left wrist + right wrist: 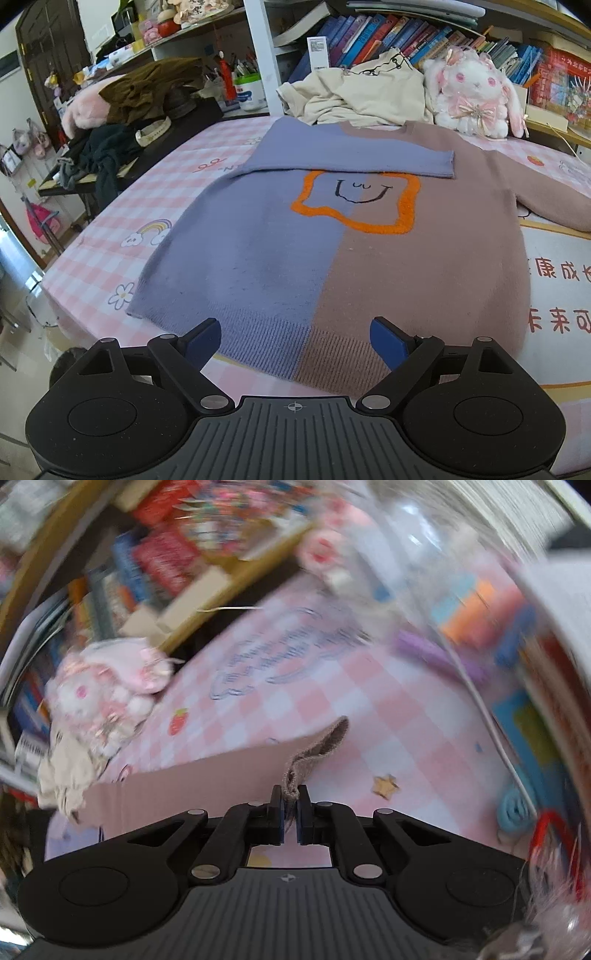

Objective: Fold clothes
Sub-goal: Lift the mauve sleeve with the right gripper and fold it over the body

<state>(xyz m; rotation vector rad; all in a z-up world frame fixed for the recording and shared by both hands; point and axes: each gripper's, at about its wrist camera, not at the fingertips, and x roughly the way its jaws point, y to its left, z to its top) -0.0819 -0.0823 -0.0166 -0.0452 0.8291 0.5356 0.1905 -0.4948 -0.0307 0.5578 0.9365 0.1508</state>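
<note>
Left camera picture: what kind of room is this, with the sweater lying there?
Probably a bedroom. The sweater lies on a pink checked sheet like a bed's, a plush bunny sits behind it, and shelves of books line the wall.

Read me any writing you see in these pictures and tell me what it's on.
"康成长", cut off at the frame edge: red print on the bed sheet.
"未来可", also cut off: red print lower on the same sheet.
Book spines and white tag: too small to read.
Tub label: too small.
Right wrist view: everything blurred, nothing readable.
</note>
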